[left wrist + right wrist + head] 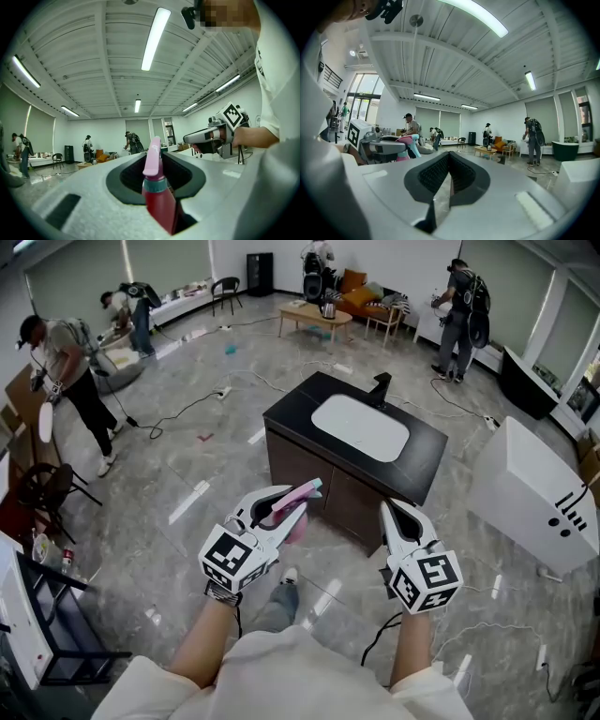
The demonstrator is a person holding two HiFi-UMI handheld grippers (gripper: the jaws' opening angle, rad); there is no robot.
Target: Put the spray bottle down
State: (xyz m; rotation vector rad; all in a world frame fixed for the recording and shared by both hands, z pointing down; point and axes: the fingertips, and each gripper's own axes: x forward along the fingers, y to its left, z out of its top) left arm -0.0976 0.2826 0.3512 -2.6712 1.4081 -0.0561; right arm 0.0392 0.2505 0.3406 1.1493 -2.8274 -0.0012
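My left gripper (pixel 302 500) is shut on a pink spray bottle (pixel 298 505) and holds it level in front of me. In the left gripper view the bottle (pixel 159 201) stands between the jaws, with a pink nozzle, a teal collar and a dark pink body. My right gripper (pixel 391 510) hangs beside it on the right, shut with nothing between its jaws (pixel 449 158). The right gripper view shows the left gripper (pixel 386 147) and the bottle's nozzle (pixel 408 142) off to the left. Both grippers are just short of the black sink cabinet (pixel 300 423).
The cabinet carries a white basin (pixel 360 426) and a black faucet (pixel 380 388). A white box (pixel 534 488) stands to the right, a black rack (pixel 47 615) to the left. Cables (pixel 178 413) trail over the grey floor. Several people work at the room's far sides.
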